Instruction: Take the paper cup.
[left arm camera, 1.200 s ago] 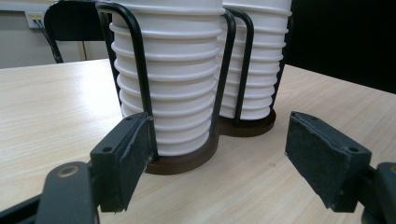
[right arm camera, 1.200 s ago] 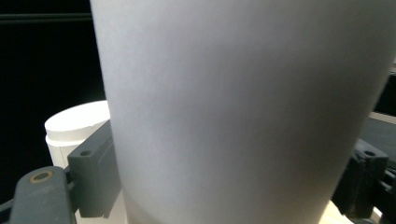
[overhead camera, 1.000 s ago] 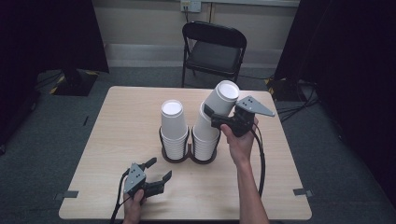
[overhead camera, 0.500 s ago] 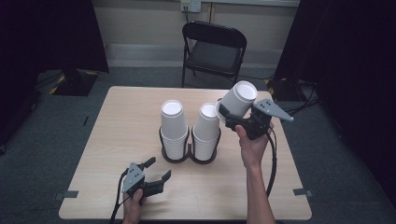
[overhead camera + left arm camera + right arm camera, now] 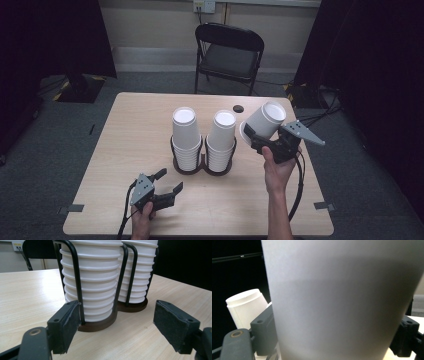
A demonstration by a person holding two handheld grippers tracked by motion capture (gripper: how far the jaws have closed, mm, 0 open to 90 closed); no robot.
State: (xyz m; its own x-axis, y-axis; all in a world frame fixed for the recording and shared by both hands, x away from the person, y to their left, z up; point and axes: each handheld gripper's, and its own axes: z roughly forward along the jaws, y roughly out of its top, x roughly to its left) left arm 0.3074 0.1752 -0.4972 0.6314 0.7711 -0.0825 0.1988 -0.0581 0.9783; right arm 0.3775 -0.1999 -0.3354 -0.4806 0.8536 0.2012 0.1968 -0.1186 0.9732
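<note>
White cup (image 5: pixel 264 121) in right tongs (image 5: pixel 253 139), now clear of stack (image 5: pixel 221 141).

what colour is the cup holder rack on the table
Black wire uprights on dark brown round bases; the cup holder rack shows best in the left gripper view.

two grippers: left gripper (image 5: pixel 166 190), right gripper (image 5: pixel 251 136). two stacks of white paper cups: left stack (image 5: pixel 186 137), right stack (image 5: pixel 221 140). one loose cup (image 5: pixel 265 121). one black double wire holder (image 5: pixel 201 167). one table (image 5: pixel 135 130). one folding chair (image 5: pixel 227 55). one round hole in tabletop (image 5: pixel 238 108).
</note>
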